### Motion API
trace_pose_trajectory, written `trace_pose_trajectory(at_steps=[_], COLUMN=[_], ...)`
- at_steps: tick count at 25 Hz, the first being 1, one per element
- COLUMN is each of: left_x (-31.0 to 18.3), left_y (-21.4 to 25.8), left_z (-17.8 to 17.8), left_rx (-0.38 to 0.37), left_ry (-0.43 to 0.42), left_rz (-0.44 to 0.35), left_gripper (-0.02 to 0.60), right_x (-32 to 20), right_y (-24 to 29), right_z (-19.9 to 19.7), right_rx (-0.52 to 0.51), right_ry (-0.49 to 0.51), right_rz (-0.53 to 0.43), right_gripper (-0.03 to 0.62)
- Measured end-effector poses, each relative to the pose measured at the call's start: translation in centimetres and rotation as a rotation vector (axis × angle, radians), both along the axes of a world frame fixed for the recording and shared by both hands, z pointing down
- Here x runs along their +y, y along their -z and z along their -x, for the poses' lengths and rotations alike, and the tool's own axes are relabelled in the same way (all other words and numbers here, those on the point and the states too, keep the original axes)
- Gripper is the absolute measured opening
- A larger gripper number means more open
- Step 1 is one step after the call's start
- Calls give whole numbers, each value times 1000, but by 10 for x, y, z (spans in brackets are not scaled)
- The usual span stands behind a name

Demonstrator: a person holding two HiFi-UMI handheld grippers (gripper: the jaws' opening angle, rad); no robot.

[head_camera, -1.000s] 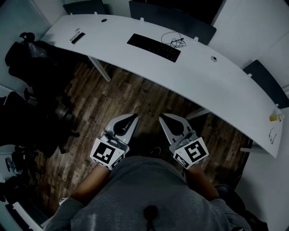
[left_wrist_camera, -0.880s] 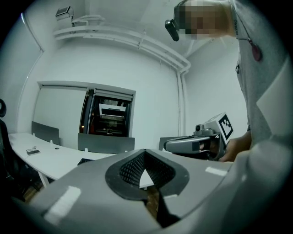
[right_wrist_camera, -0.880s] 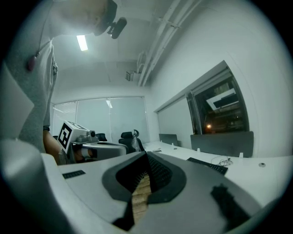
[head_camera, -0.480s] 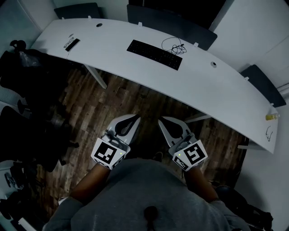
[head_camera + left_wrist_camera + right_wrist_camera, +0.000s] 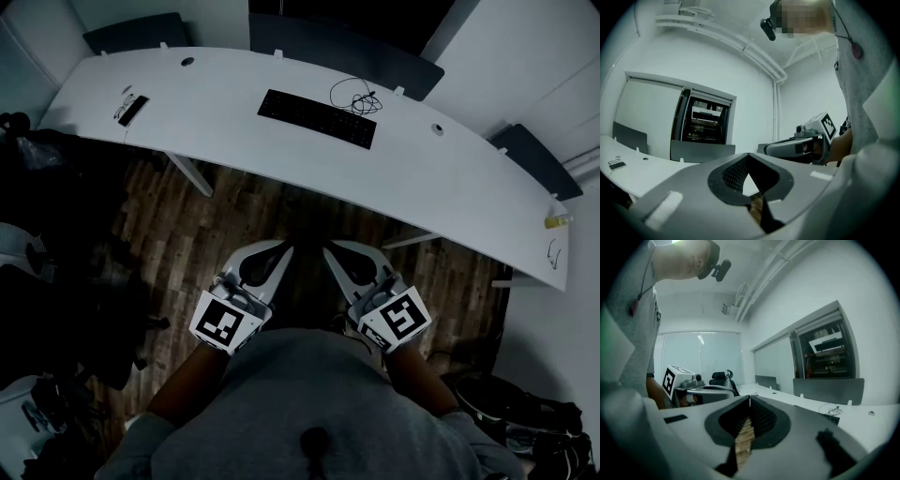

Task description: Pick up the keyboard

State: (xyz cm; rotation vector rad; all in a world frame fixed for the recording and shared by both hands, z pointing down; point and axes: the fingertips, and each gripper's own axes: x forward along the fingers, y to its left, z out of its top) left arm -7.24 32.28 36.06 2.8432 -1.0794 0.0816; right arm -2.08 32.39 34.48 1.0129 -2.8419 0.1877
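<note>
The flat black keyboard (image 5: 317, 119) lies well ahead on the curved white desk (image 5: 450, 183), long axis crosswise, roughly centred between the left gripper (image 5: 279, 251) and right gripper (image 5: 333, 253) (both with jaws together, holding nothing).

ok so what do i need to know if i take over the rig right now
Left claw: shut, empty, over the wood floor, short of the white desk.
Right claw: shut, empty, beside it.
Keyboard: flat on that desk, untouched, coiled cable by its far right end.
Done: nothing yet. Left: reach the desk, open the claws, lift the keyboard.
</note>
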Motion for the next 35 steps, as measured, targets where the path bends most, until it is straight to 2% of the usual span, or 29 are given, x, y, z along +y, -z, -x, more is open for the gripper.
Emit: trace_pose_trajectory(at_steps=[3,7,10,14,19,23,27,33,35], left_x=[-7,-13,-17,-22,-30,-45,-67,-97,-110], left_y=[5,1,0,-8,-14,-12,-12,-11,-12], left_z=[17,45,62,75,77,72,66,51,43], left_rx=[20,-5,13,-6,-23,3,-23,-29,-38], left_ry=[-17,-36,-28,-17,-21,0,2,12,7], left_rz=[22,2,22,43,46,58,25,68,60], left_gripper=[8,8,8,8,8,6,8,8,8], right_x=[-8,-14,-15,-16,-25,-44,-69,-102,-114], right_y=[-1,-5,-8,-11,-17,-21,-23,-17,-19], right_z=[18,41,57,66,65,59,52,36,28], right_rx=[-4,-3,-11,-2,7,4,-1,-23,-22], right_ry=[-27,-50,-43,-34,-33,-33,-31,-31,-30], right_rz=[0,4,18,30,42,39,46,27,23], right_gripper=[15,16,17,17,15,15,15,16,16])
